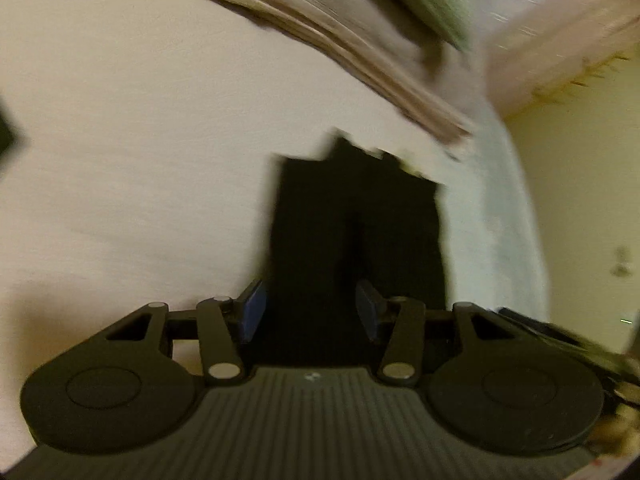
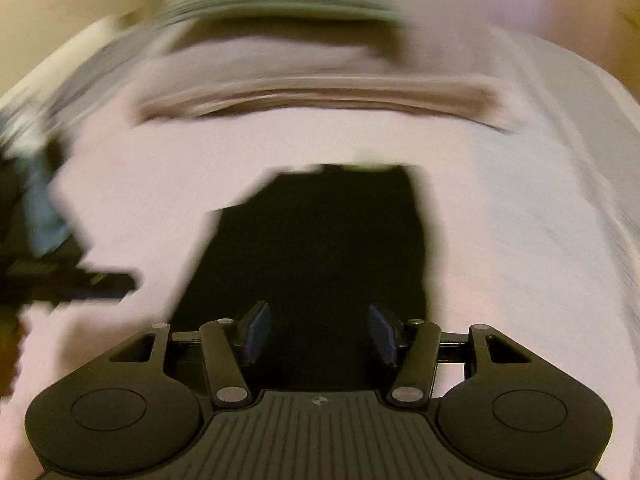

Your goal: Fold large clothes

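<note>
Nearest, both black two-finger grippers, left gripper [image 1: 310, 310] and right gripper [image 2: 319, 332], hover with jaws open and empty over the folded black cloth garment [image 2: 320, 248] on the pale bedsheet [image 2: 520, 240]. Blurred, hasty grasping could snag that sheet beneath.

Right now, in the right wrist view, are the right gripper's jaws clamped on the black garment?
No: the right gripper stands open, its pads apart with the black garment lying flat beyond on the sheet.
</note>
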`<state>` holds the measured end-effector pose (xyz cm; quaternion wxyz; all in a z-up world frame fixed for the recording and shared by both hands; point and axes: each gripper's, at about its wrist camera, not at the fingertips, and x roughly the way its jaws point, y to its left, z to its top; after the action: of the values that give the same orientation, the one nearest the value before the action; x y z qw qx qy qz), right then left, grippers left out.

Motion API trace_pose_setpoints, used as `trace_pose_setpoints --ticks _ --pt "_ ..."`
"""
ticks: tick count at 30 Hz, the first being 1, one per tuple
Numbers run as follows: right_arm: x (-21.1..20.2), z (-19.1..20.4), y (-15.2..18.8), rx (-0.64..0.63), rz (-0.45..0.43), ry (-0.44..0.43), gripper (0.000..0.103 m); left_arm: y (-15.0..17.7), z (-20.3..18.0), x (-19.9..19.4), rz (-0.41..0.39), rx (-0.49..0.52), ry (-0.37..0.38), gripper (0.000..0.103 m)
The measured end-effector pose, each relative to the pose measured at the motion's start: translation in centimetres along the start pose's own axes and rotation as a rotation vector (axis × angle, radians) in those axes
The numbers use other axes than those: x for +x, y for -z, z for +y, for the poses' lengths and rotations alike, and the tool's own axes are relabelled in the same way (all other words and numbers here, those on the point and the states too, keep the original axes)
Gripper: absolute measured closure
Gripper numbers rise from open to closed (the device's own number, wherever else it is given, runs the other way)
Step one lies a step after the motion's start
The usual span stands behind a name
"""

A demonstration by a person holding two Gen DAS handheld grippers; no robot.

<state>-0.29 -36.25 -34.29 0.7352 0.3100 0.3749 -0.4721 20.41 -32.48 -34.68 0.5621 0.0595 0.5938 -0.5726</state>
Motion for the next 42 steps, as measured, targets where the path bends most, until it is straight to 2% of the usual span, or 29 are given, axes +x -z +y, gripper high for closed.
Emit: trace_pose_setpoints --ticks 2,4,6,11,14,17,19,21,24,26,30,34,37,39,42 --pt "1.5 -4.0 0.2 0.088 0.026 0.103 0.051 -0.3 -0.9 3.0 0.048 -0.023 0.044 0.059" --pt "4.1 -6.7 0.3 0.116 0.069 0.201 0.051 -0.4 -1.4 5.9 0.085 -0.048 0.077 0.059" --pt "6.3 -8.5 0.4 0.129 0.111 0.251 0.051 -0.6 -1.6 8.4 0.119 -0.069 0.094 0.059" --pt "8.4 -10.6 1.2 0.231 0.124 0.188 0.051 -0.8 -1.1 11.5 0.116 -0.074 0.013 0.060" --pt "9.5 -10.6 1.2 0.257 0.133 0.121 0.051 -0.7 -0.5 12.2 0.116 -0.110 0.062 0.060" --pt "10.9 -10.2 1.3 0.235 0.146 0.136 0.051 -1.3 -0.9 13.4 0.126 -0.114 0.115 0.065" --pt "11.3 -9.8 1.2 0.214 0.152 0.147 0.051 -1.7 -1.4 13.9 0.121 -0.108 0.105 0.092" --pt "10.9 -9.4 1.1 0.210 0.159 0.141 0.052 -2.2 -1.9 12.8 0.089 -0.067 0.111 0.092" --pt "10.2 -8.2 0.4 0.167 0.149 0.114 0.052 -2.7 -3.2 8.7 -0.010 0.087 0.105 0.093" --pt "9.7 -6.6 0.0 0.106 0.132 0.106 0.052 -3.0 -2.9 6.7 -0.048 0.135 0.084 0.093" --pt "10.1 -3.3 -0.1 -0.009 0.110 0.083 0.052 -3.3 0.5 6.5 -0.066 0.125 -0.013 0.093" --pt "10.2 -1.1 -0.1 -0.077 0.096 0.100 0.052 -3.4 2.4 7.1 -0.076 0.104 0.015 0.093" --pt "10.0 -0.1 0.1 -0.107 0.072 0.096 0.052 -3.1 1.3 5.5 -0.143 0.201 0.035 0.093" --pt "10.4 0.4 0.3 -0.103 0.072 0.065 0.052 -2.8 1.6 4.6 -0.181 0.214 0.050 0.093" --pt "11.6 0.6 0.6 -0.083 0.087 0.045 0.052 -2.9 3.8 7.0 -0.126 0.182 -0.042 0.093"
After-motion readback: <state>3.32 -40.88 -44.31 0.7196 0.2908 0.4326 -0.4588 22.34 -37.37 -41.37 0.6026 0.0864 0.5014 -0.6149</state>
